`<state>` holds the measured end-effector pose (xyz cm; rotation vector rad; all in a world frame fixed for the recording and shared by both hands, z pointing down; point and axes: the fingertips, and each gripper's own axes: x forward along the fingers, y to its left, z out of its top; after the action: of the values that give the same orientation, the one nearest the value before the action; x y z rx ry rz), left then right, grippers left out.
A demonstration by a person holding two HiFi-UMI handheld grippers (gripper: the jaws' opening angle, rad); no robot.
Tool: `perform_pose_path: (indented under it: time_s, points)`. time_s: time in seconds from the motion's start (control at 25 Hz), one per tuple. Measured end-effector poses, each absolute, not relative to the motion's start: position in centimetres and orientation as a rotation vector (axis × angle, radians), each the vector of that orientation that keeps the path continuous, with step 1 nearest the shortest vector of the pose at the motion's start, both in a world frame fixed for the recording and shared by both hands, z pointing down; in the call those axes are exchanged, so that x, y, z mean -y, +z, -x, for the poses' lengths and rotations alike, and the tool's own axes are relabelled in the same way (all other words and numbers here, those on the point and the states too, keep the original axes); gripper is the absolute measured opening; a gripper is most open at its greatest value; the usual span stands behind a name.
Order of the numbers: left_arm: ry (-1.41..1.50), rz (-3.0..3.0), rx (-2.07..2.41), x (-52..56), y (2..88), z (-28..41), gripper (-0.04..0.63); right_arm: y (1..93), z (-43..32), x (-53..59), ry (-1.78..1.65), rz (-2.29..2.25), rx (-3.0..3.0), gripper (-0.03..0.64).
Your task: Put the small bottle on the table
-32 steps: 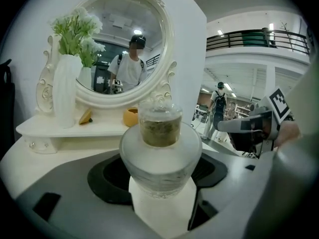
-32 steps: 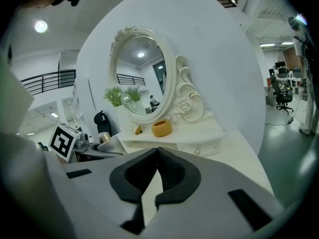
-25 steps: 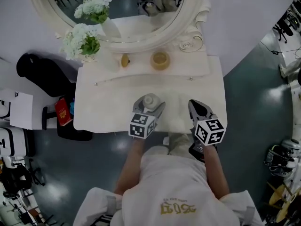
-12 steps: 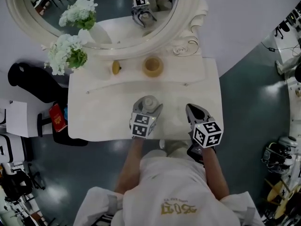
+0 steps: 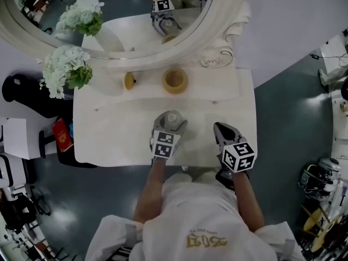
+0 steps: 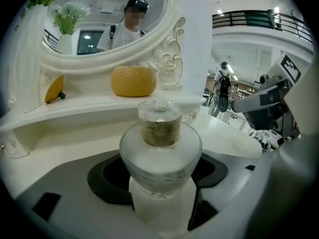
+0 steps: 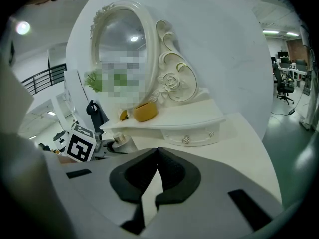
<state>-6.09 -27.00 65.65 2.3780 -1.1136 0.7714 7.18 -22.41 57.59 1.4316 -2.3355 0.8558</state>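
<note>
The small bottle (image 5: 172, 119) is frosted white with a clear round cap. It stands upright between the jaws of my left gripper (image 5: 171, 124), over the middle of the white dressing table (image 5: 109, 129). In the left gripper view the bottle (image 6: 160, 153) fills the centre, with the black pads (image 6: 107, 176) close against its sides. Whether its base touches the tabletop I cannot tell. My right gripper (image 5: 224, 130) hovers near the table's front right, and its jaws (image 7: 158, 151) are shut with nothing between them. The right gripper view also shows the bottle (image 7: 122, 142) at the left.
On a raised shelf at the back stand an amber jar (image 5: 175, 80), a small yellow object (image 5: 129, 80) and a vase of white flowers (image 5: 62, 69), below a big oval mirror (image 5: 125, 15). On the floor to the left lie a black bag (image 5: 22, 88) and a red item (image 5: 60, 135).
The head view has drifted, so the table sits lower and further left in it. Both grippers are slightly farther in over the table. The left one keeps the bottle.
</note>
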Motion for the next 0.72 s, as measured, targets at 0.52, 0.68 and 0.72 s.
perform_pose_path:
  time_s: [0.52, 0.68, 0.72]
  points:
    - [0.848, -2.459, 1.121, 27.7, 67.2, 5.4, 0.348, 58.1, -7.4, 23.1, 0.878, -1.423, 2.34, 0.013]
    - [0.876, -2.45, 1.109, 27.4, 67.6, 5.3, 0.352, 58.0, -7.6, 22.9, 0.878, -1.43, 2.327, 0.013]
    - [0.872, -2.441, 1.108, 27.5, 67.7, 5.3, 0.366, 57.9, -7.6, 22.9, 0.874, -1.433, 2.329, 0.013]
